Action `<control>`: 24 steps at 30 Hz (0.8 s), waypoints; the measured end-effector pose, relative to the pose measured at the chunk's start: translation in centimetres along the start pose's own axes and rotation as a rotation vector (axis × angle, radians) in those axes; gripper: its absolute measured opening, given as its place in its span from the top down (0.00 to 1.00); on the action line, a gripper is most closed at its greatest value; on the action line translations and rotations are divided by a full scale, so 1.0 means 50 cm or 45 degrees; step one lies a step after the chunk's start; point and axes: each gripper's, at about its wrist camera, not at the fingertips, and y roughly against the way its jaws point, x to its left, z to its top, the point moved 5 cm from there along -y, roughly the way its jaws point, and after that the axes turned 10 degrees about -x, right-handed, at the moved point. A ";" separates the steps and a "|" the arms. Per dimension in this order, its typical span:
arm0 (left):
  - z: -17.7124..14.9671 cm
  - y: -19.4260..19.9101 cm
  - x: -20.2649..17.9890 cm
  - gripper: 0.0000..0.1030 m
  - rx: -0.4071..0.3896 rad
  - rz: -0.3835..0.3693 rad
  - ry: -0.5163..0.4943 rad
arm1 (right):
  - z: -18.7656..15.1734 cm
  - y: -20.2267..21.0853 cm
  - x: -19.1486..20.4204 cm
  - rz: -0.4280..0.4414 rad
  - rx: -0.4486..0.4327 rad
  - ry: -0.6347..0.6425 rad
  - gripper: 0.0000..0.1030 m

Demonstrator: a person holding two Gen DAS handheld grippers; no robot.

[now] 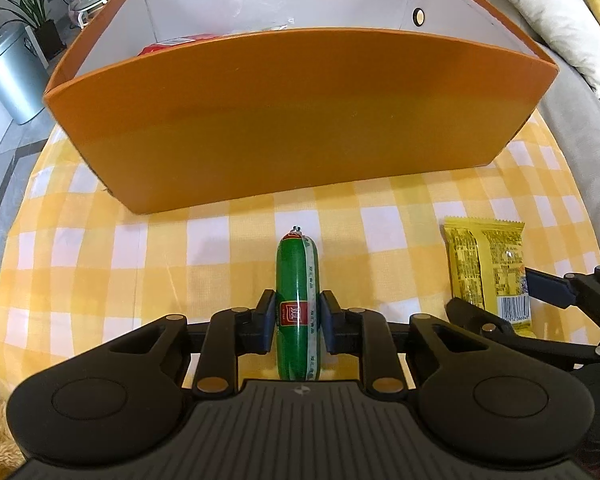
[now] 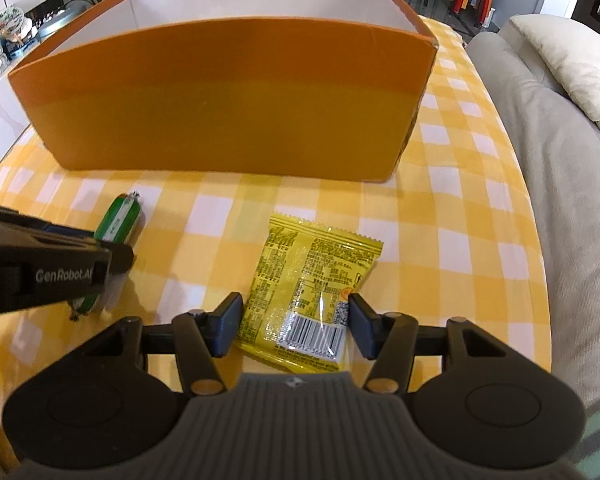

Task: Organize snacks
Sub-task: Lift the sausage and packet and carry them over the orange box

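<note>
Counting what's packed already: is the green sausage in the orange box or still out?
Out. The sausage lies on the checked cloth before the box, left gripper shut on it.

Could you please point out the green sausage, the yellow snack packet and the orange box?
green sausage (image 1: pixel 296 280): left wrist view, green casing.
yellow snack packet (image 2: pixel 308 276): right wrist view, printed back.
orange box (image 1: pixel 300 120): left wrist view, near wall.

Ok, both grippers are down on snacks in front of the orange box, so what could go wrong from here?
1. The left gripper pinches the round green sausage near its middle; it may roll or swing on lifting.
2. The right gripper straddles the flat yellow packet; the pads may buckle or slide off it.
3. The orange box has a tall front wall that a low carry could clip.
</note>
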 end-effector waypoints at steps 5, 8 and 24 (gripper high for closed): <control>0.005 0.030 0.008 0.76 -0.051 -0.051 0.037 | -0.005 0.016 0.001 -0.006 0.017 -0.004 0.47; 0.017 0.059 0.011 0.76 -0.096 -0.095 0.065 | 0.000 0.037 -0.003 -0.004 -0.003 -0.030 0.47; 0.123 0.212 -0.004 0.76 -0.345 -0.250 0.053 | 0.098 0.213 -0.022 -0.072 -0.317 -0.038 0.47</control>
